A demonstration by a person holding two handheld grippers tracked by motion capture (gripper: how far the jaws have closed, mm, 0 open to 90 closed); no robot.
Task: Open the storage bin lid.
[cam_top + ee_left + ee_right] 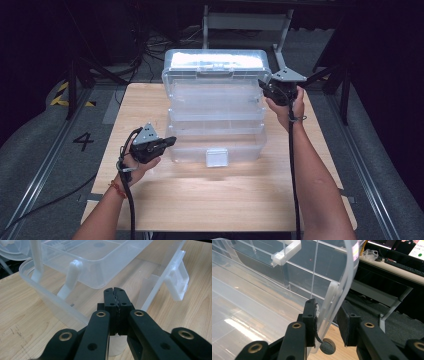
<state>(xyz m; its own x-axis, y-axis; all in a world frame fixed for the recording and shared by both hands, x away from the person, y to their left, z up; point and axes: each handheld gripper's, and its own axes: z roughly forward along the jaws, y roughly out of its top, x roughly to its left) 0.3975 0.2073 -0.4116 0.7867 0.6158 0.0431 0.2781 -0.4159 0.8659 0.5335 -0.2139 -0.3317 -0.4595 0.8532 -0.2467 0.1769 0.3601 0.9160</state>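
Left gripper (117, 293): jaws pressed together, nothing between them; held low at the box's front left corner, tips aimed at its side wall, just short of it.
Left hand (137, 162): wrapped round the tool's body, resting near the table's left half.
Right gripper (327, 317): jaws spread, one on each side of the lid's side edge; inner pad touching or almost touching the plastic, outer pad apart from it.
Right hand (287, 105): raised at the box's back right corner, beside the lid hinge.
Box (215, 117): clear plastic, opened out in stepped tiers, middle of the table, between the two grippers.
Lid (216, 62): swung up at the back, standing roughly upright, bright glare across it.
Upper tray (85, 258): shallow, divided into compartments, raised above the bottom tub on white swing arms (70, 280).
Latch (217, 157): pale flap on the front wall, hanging down.
Hard to make out: contents of the trays, blurred by clear plastic and glare; whether the right inner pad really presses the lid, cannot tell.
Cut off: forearms at the bottom edge of the high view.
Table (225, 200): light wood grain, bare in front of the box.
Room: dark, grey floor, cables (150, 47) behind the table, a painted "4" (83, 141) on the floor at left, metal frame legs at the back.
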